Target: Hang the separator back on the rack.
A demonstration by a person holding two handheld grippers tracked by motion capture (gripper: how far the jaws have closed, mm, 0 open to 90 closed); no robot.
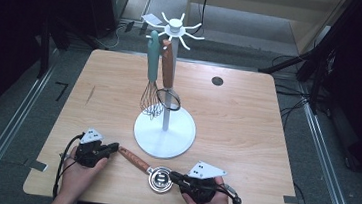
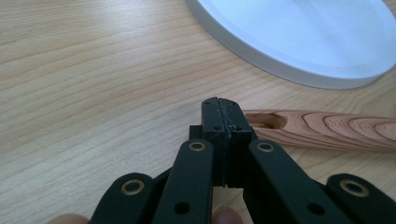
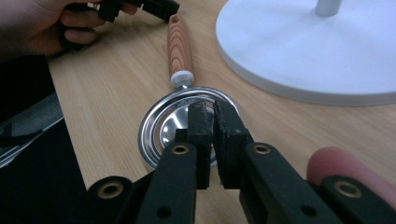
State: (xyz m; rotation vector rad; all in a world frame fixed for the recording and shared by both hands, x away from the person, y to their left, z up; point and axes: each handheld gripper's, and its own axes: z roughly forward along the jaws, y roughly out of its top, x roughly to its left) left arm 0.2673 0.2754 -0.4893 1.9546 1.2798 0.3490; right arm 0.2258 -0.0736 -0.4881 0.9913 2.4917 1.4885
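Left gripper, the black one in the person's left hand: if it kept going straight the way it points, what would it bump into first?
The left gripper, jaws shut, would most likely meet the end of the wooden handle of the round metal utensil lying on the table. The handle's end lies just beside its tips, slightly to one side, so depth leaves some doubt.

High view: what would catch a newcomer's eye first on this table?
The white utensil stand in the middle of the wooden table, with a teal-handled whisk and a wood-handled utensil hanging from its top. Near the front edge lies a wood-handled metal strainer; the right claw is shut on its rim, and the shut left claw sits at the handle's end.
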